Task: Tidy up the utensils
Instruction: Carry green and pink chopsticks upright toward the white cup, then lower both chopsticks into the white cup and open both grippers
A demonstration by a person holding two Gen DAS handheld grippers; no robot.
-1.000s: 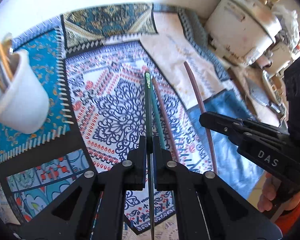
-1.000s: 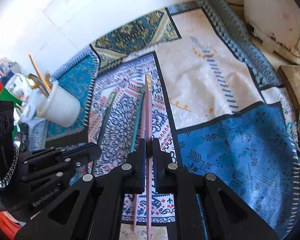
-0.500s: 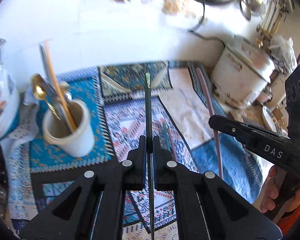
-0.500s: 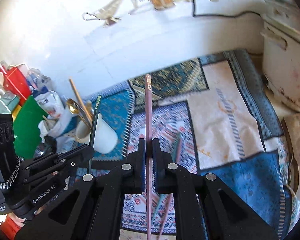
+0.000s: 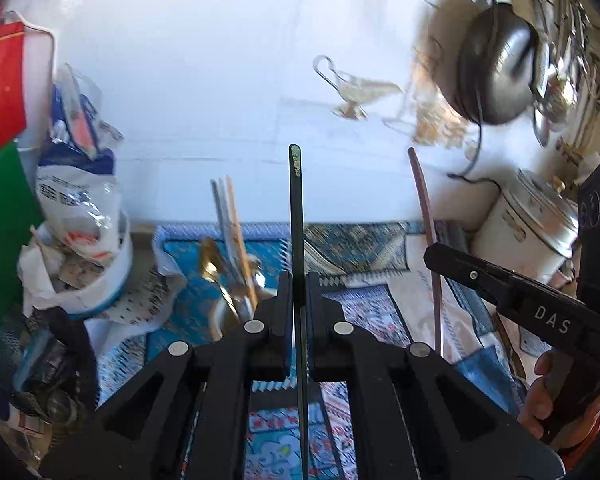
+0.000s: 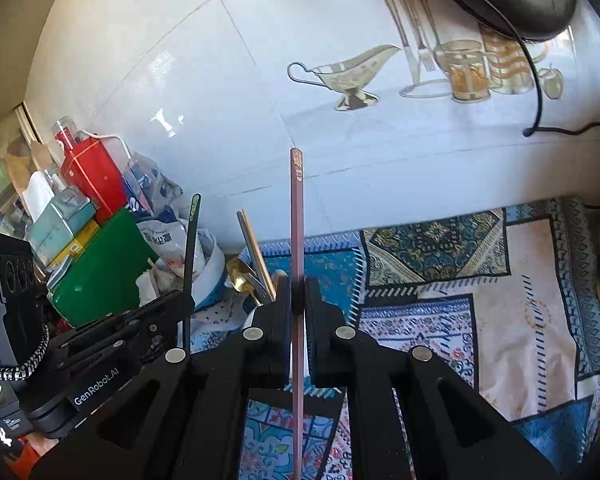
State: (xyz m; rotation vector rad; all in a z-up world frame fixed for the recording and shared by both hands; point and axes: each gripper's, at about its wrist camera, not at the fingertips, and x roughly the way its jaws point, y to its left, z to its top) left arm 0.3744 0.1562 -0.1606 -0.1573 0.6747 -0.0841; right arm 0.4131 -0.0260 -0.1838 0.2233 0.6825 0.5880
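**Both chopsticks lifted clear of the mat**

Since a second ago both views have tilted up from the patterned mat [image 6: 440, 280] to the tiled wall [image 5: 204, 92]. Left gripper [image 5: 299, 300] is clamped on the dark green chopstick [image 5: 296, 208], which runs up the centre of its frame. Right gripper [image 6: 297, 304] is clamped on the pink chopstick [image 6: 297, 216], likewise centred. Just left of centre in both views, the white cup [image 5: 220, 320] holds a gold spoon [image 6: 240, 276] and more utensils, on the surface
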